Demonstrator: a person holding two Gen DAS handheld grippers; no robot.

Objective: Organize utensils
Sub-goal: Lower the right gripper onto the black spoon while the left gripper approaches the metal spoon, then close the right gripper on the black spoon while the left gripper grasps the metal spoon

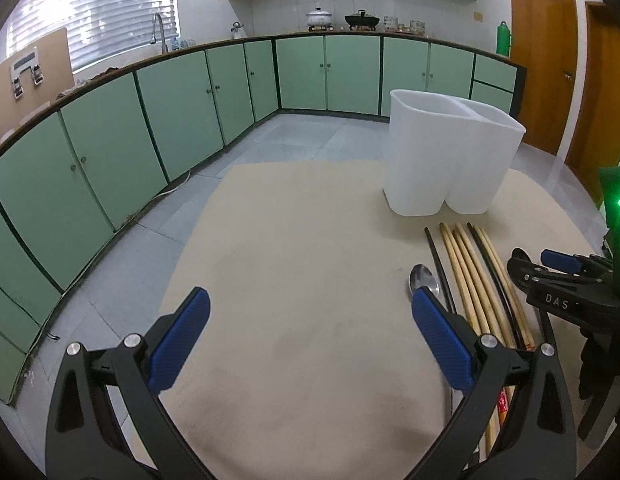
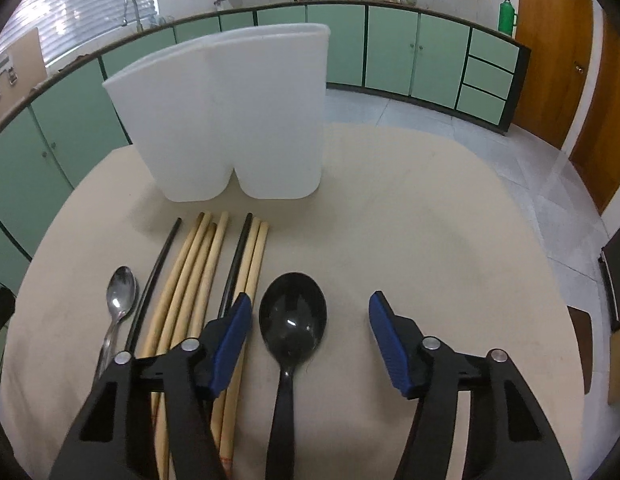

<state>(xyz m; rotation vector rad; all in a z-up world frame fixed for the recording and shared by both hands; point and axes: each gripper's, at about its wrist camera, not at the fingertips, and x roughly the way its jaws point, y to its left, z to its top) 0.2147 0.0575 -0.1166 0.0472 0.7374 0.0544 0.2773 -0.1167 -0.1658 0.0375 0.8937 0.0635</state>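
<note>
Left gripper [image 1: 310, 334] hovers with fingers wide over bare tabletop [image 1: 302, 248]. A steel spoon [image 2: 120, 300], chopsticks [image 2: 198, 272] (wooden and black) and black ladle [image 2: 292, 320] lie before the white two-compartment holder [image 2: 230, 112]; right gripper [image 2: 310, 328], fingers wide, straddles the ladle.

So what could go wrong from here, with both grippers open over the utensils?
1. The right gripper straddles the black spoon, but one of its jaws overlaps the chopsticks, so closing might snag one.
2. The white holder looks tall and light; a utensil dropped against its rim might tip it.
</note>
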